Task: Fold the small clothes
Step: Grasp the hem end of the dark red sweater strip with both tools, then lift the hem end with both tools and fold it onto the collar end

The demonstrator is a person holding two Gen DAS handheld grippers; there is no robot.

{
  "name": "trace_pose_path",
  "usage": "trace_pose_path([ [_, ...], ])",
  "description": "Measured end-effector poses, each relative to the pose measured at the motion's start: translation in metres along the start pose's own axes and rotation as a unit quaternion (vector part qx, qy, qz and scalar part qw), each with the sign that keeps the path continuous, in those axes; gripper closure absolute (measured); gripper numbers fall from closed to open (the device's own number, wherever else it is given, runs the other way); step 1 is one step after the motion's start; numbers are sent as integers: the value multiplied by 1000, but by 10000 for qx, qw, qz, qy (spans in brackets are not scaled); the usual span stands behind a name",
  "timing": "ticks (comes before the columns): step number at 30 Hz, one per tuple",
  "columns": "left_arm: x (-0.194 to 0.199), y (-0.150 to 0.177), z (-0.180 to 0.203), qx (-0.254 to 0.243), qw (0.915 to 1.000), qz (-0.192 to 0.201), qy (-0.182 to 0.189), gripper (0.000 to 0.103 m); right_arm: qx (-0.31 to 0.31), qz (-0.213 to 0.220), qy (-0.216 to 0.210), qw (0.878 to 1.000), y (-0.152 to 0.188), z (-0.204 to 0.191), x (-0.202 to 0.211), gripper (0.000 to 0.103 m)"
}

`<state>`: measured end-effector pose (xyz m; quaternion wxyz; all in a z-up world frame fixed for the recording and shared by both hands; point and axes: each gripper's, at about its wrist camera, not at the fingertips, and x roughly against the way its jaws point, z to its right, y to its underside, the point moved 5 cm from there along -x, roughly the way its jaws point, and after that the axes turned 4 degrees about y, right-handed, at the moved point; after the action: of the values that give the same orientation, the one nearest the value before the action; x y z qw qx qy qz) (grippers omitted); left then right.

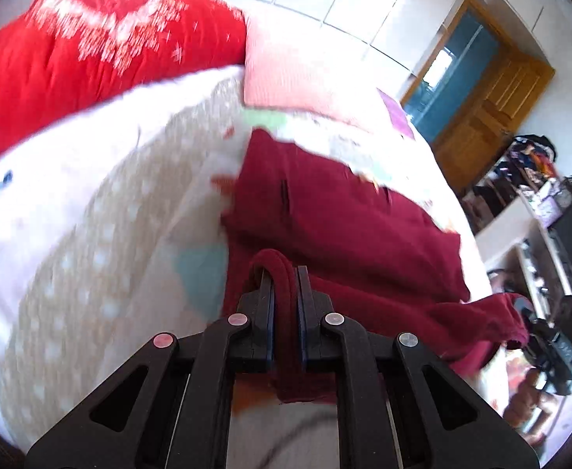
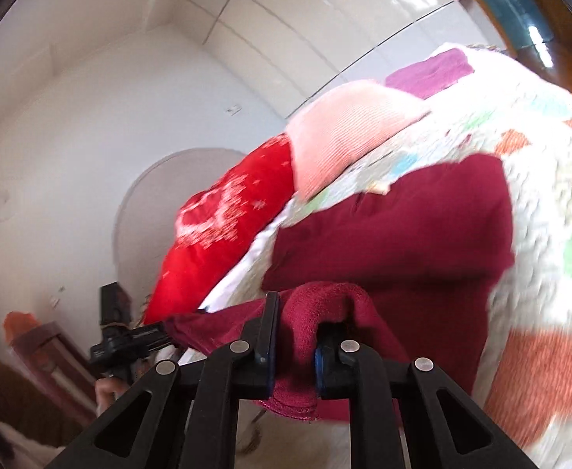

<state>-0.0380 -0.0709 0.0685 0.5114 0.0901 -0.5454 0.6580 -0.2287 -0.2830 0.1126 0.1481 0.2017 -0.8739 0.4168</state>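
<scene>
A dark red garment [image 1: 344,215] lies partly folded on a patterned bedspread [image 1: 110,234]. My left gripper [image 1: 284,277] is shut on one edge of it, with a loop of cloth bulging between the fingers. My right gripper [image 2: 297,312] is shut on another bunched edge of the same garment [image 2: 403,226], held a little above the bed. The left gripper also shows at the left of the right wrist view [image 2: 129,340], with the cloth stretched between the two. The right gripper shows at the right edge of the left wrist view [image 1: 551,336].
A bright red quilt [image 1: 90,51] with white pattern and a pink folded cloth [image 1: 294,74] lie at the far side of the bed. A purple cloth [image 2: 430,70] lies beyond. A wooden door [image 1: 489,117] and cluttered shelves [image 1: 532,195] stand to the right.
</scene>
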Motion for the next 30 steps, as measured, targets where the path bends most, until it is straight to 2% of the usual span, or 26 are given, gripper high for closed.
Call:
trace_pose_path([
  [5, -43, -52, 19, -356, 9990, 97, -266, 96, -358, 221, 226, 9989, -49, 37, -27, 91],
  [9, -76, -81, 22, -404, 9982, 142, -417, 96, -379, 263, 427, 9980, -78, 58, -56, 91],
  [13, -118, -101, 12, -127, 9990, 33, -427, 96, -484, 166, 756, 9958, -100, 87, -92, 91],
  [15, -134, -108, 3, 78, 9997, -32, -212, 94, -668, -80, 1030, 9924, -105, 111, -111, 87],
  [16, -139, -111, 1, 128, 9999, -52, -70, 88, -765, -160, 1129, 9905, -108, 119, -118, 83],
  [17, -142, -113, 1, 161, 9998, -71, 41, 84, -856, -187, 1115, 9899, -110, 125, -121, 74],
  [18, -144, -115, 0, 204, 9996, -113, 157, 71, -929, -179, 1043, 9900, -113, 128, -122, 65],
  [19, -146, -117, -2, 225, 9994, -174, 185, 51, -987, -155, 949, 9905, -116, 129, -120, 63],
  [20, -145, -119, 0, 202, 9996, -134, 107, 42, -1012, -105, 898, 9907, -119, 129, -117, 62],
  [21, -141, -122, -1, 181, 9998, 17, 17, 38, -1018, -57, 893, 9908, -121, 128, -114, 60],
  [22, -134, -126, -5, 187, 9996, 215, -37, 38, -1071, 39, 851, 9906, -125, 129, -108, 57],
  [24, -129, -131, -10, 269, 9994, 213, -63, 38, -1197, 228, 847, 9889, -130, 131, -93, 38],
  [26, -128, -133, -10, 293, 9994, 195, 5, 38, -1204, 333, 861, 9884, -136, 128, -83, 38],
  [28, -126, -132, -7, 163, 9995, 252, -115, 38, -926, 389, 889, 9910, -140, 118, -77, 38],
  [30, -131, -130, -1, 73, 9996, 219, -165, 38, -442, 318, 1205, 9912, -143, 106, -83, 42],
])
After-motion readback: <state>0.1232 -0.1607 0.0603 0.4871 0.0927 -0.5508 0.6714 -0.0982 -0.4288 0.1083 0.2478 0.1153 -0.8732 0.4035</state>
